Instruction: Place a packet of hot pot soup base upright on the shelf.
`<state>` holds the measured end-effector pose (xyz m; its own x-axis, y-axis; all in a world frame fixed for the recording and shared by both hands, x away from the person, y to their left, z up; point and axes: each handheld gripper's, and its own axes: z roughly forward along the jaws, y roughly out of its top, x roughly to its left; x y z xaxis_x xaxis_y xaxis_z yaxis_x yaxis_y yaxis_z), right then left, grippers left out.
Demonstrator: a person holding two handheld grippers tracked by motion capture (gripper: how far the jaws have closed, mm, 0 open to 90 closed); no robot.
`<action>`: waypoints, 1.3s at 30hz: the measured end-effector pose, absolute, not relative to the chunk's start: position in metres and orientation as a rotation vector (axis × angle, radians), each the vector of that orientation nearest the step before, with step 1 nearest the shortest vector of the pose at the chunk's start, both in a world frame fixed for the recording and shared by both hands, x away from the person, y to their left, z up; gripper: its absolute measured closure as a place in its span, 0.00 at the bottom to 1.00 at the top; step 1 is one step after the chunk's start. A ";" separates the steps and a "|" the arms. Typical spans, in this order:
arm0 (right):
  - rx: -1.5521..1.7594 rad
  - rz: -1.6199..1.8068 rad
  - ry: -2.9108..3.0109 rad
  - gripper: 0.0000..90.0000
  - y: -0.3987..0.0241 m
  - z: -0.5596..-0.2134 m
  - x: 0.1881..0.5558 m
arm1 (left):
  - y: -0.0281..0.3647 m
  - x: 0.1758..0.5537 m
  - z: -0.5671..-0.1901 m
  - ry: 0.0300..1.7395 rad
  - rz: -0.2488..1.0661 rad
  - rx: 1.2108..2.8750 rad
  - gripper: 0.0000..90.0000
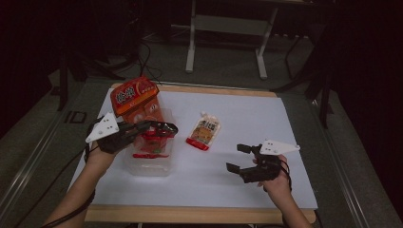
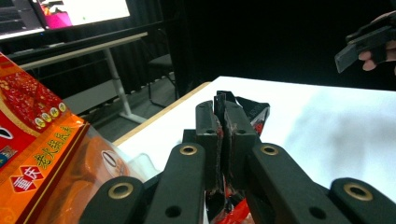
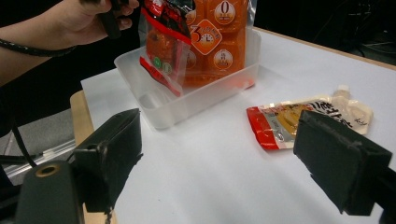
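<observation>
Dark surroundings and metal desk legs frame a white-topped counter, where we are packing snack packets into a clear plastic tub at the left. Our left hand-held gripper is clamped shut on the top edge of a small red-and-black packet, which hangs over the tub, its lower part already inside the walls. A large orange bag stands upright at the far end of the tub, just behind the packet. Our right hand-held gripper waits with its jaws wide apart and nothing between them, low over the counter, well apart from the tub. A pale pouch with a red bottom strip lies flat between the two, near the tub but not touching it.

To do this step well, we judge that we should lower the packet straight down into the free space in front of the orange bag, keeping it clear of the near wall, and let go only once its bottom rests on the tub floor, so it does not tip out or knock the bag over.

We cannot read the packet's print, and in the left gripper view the jaws cover most of it. How much room remains on the tub floor is hard to tell, since the clear walls blur into the white surface
</observation>
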<state>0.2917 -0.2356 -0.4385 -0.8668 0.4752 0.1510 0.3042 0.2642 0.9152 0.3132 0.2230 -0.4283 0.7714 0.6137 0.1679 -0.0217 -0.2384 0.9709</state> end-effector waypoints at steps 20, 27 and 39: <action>0.736 1.662 2.376 0.17 -0.235 -0.438 0.291 | 0.240 0.299 -0.464 0.588 0.512 1.747 0.95; 0.736 1.661 2.375 0.17 -0.236 -0.438 0.291 | 0.255 0.293 -0.476 0.645 0.482 1.739 0.94; 0.732 1.662 2.377 0.17 -0.235 -0.438 0.290 | 0.250 0.287 -0.459 0.683 0.427 1.683 0.54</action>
<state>0.2902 -0.2348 -0.4376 -0.8694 0.4704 0.1512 0.3036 0.2670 0.9146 0.2875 0.2502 -0.4586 0.7593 0.6454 -0.0836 0.2070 -0.1176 0.9713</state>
